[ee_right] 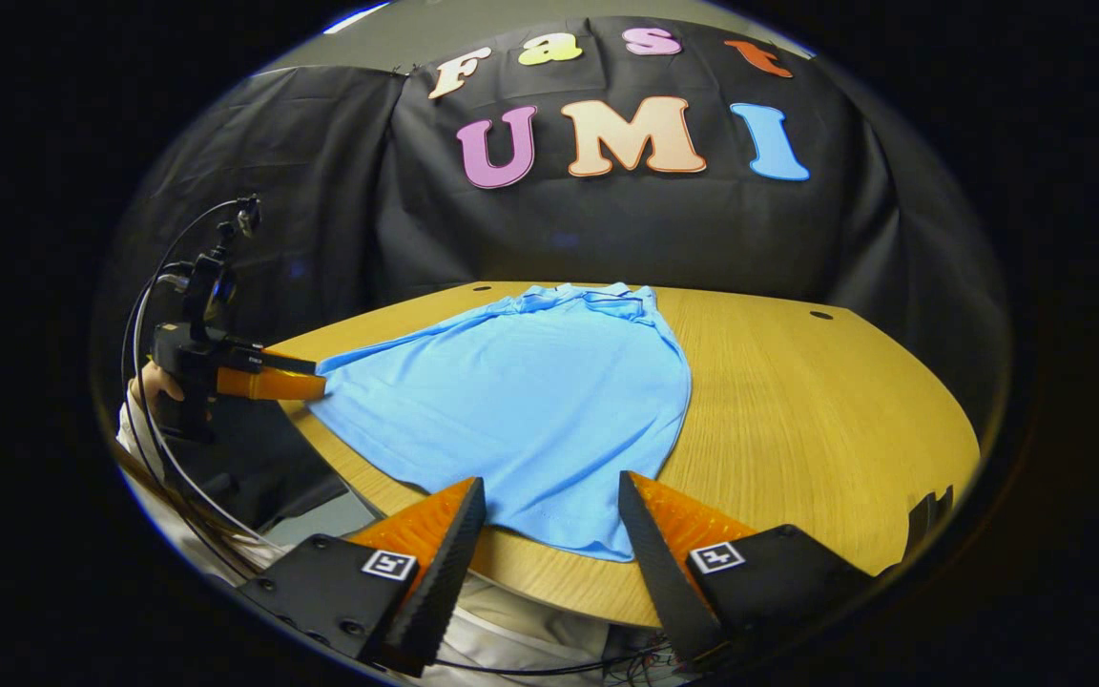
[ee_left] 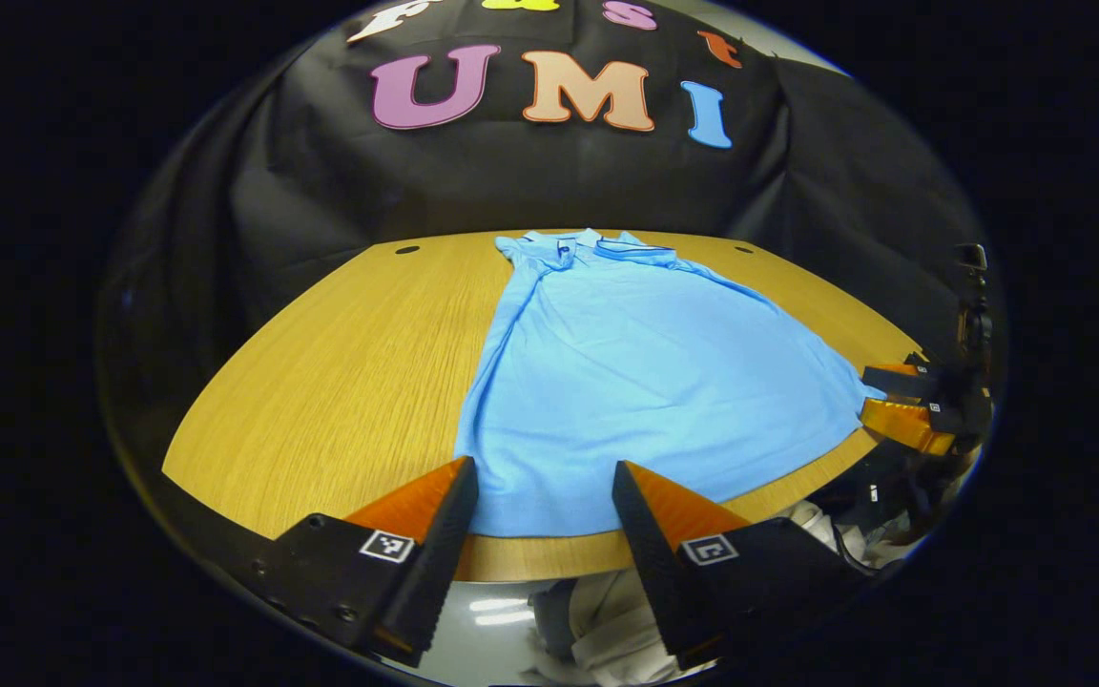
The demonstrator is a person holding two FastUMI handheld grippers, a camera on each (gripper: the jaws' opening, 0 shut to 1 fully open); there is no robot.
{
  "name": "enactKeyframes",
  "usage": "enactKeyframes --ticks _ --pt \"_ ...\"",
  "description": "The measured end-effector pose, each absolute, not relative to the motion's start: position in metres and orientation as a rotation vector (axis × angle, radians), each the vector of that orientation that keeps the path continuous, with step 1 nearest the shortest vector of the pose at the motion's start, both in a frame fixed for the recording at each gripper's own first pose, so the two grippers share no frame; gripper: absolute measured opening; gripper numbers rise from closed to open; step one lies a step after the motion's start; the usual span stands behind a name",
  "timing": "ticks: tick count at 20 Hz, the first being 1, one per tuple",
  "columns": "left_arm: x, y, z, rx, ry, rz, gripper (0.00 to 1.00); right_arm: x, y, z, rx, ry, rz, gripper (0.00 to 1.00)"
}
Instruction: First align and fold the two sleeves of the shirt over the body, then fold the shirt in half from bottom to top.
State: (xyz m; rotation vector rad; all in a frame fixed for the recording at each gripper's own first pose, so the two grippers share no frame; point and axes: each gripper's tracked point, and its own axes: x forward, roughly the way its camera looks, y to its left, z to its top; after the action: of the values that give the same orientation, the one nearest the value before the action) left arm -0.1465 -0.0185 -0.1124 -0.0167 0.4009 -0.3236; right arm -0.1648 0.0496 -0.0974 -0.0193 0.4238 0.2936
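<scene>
A light blue polo shirt (ee_left: pixel 645 382) (ee_right: pixel 530 401) lies flat on the wooden table (ee_left: pixel 340 382) (ee_right: pixel 817 410), collar at the far side, hem at the near edge. No sleeve sticks out past the body. In the left gripper view my left gripper (ee_left: pixel 545 468) is open over the hem near its left corner, with cloth between the fingers but not pinched. My right gripper (ee_right: pixel 551 482) stands open the same way at the hem's right corner. Each gripper also appears from the side in the other's view: the right gripper (ee_left: pixel 902 405), the left gripper (ee_right: pixel 273 382).
Small dark holes (ee_left: pixel 406 250) (ee_right: pixel 821 314) mark the tabletop near its far edge. Bare wood lies on both sides of the shirt. A hand (ee_right: pixel 154 382) holds the left gripper, with a cable (ee_right: pixel 144 315) looping off it. White clothing (ee_left: pixel 607 620) shows below the near table edge.
</scene>
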Motion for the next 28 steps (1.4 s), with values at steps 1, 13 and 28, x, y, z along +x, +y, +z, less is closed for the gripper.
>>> enactKeyframes --ticks 1,13,28 --pt "-0.147 -0.024 -0.114 -0.018 0.394 -0.340 0.72 -0.165 0.052 -0.097 -0.017 0.421 0.298 0.85" --pt "-0.142 -0.036 -0.108 -0.132 0.331 -0.385 0.00 -0.166 0.069 -0.098 0.025 0.430 0.338 0.03" --pt "-0.082 -0.029 -0.005 -0.168 0.193 -0.446 0.00 -0.081 0.055 -0.016 -0.069 0.282 0.276 0.02"
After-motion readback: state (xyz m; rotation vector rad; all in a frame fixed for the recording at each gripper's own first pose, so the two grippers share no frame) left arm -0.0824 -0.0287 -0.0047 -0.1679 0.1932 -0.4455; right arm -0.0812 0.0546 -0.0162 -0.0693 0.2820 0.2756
